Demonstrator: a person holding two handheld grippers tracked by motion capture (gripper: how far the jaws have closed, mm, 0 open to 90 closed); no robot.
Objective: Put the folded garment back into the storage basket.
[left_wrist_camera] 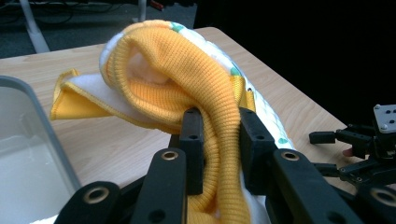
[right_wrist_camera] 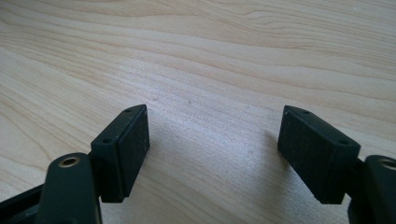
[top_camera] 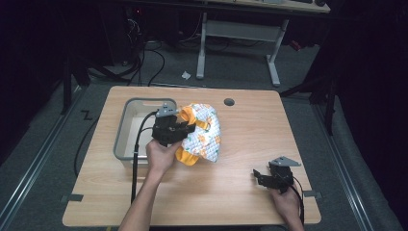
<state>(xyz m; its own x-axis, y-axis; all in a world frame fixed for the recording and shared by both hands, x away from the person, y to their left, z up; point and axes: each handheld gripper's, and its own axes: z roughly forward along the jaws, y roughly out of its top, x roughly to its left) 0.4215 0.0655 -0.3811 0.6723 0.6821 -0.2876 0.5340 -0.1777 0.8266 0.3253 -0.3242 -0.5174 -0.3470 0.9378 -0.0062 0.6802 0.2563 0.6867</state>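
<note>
**Moving the garment to the bin**

We hold the garment (top_camera: 202,132) by its orange ribbed hem, with the left gripper (left_wrist_camera: 219,135) pinching a gathered fold of that knit between its jaws. Most of the cloth, white with orange and green print, lies bunched on the table (top_camera: 250,192) just beside the grey bin (top_camera: 126,115), touching its right wall. The right gripper (right_wrist_camera: 212,135) rests low over bare wood near the front right corner, jaws spread wide with nothing between them.

In our judgement the step in hand is carrying the cloth over the bin wall. We keep the pinch firm and lift high enough that the trailing bulk clears the rim. We release only when the bulk hangs inside. If the fold slips, we bring in the right gripper to support the loose end.
</note>
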